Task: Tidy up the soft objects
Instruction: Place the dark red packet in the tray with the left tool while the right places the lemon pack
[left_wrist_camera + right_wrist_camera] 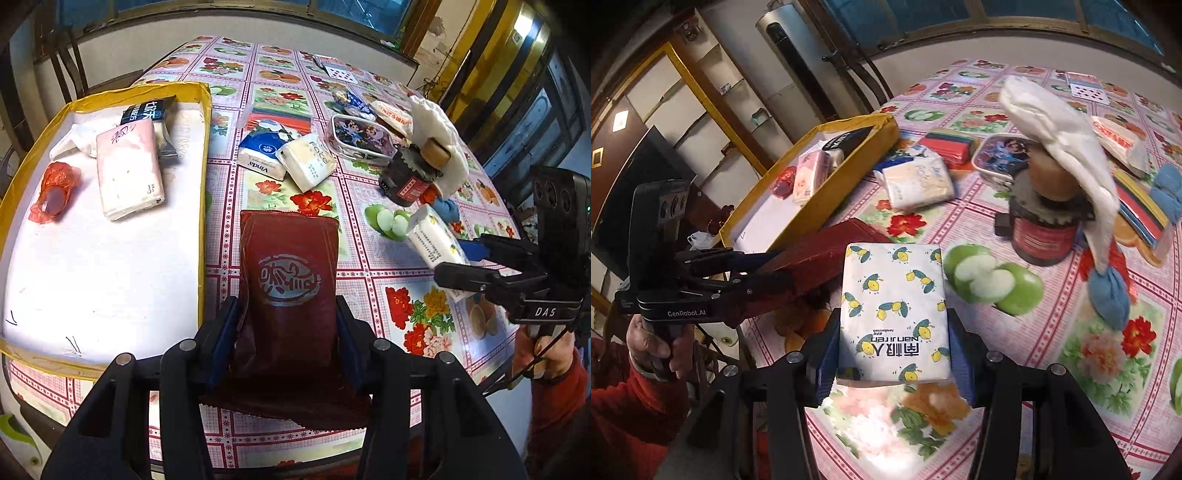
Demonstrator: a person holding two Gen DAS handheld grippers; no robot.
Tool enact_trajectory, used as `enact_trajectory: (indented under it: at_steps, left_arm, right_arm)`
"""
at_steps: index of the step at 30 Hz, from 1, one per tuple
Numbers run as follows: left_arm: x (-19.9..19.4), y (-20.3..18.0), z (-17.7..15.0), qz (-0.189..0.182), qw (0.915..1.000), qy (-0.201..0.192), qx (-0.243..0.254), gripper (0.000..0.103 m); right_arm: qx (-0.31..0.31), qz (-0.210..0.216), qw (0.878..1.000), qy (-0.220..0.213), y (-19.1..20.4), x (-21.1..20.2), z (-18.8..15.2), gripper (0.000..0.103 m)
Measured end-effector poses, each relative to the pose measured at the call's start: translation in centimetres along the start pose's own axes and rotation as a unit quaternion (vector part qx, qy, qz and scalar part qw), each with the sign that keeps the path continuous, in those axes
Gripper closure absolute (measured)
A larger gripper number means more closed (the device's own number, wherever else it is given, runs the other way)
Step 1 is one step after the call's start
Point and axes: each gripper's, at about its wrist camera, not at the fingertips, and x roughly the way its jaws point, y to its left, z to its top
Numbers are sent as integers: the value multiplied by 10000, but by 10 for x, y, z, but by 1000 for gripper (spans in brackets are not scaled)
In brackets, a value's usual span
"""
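Left wrist view: the left gripper (286, 332) is clamping a dark red pouch (290, 291) beside the yellow-rimmed tray (204, 184); the right gripper (892, 354) is gripping a lemon-print tissue pack (894, 314) over open tablecloth (1052, 332).

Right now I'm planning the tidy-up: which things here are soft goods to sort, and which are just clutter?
Job: red pouch in left tongs; lemon tissue pack in right tongs; Vinda pack; yellow-edged box.
Clutter: jar; playing cards.
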Motion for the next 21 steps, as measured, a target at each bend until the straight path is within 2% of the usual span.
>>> enact_trajectory:
  at_steps: [3, 14, 19, 20, 21]
  left_arm:
    - [-9, 4, 2, 41, 9999, -165, -26, 58]
    - [-32, 10, 19, -389, 9972, -604, -227, 62]
    - [-65, 32, 34, -59, 9933, -1081, -415, 63]
    - [-71, 40, 37, -1, 9918, -1184, -481, 91]
    - [-76, 48, 40, 94, 9911, -1208, -554, 99]
  right_arm:
    - [-28, 65, 10000, -67, 8, 2, 9, 50]
    - [89, 102, 9995, -268, 6, -12, 17, 49]
    - [50, 250, 9989, -384, 22, -8, 36, 49]
    - [29, 305, 9986, -421, 29, -4, 43, 49]
    - [-6, 345, 9984, -437, 35, 2, 51, 49]
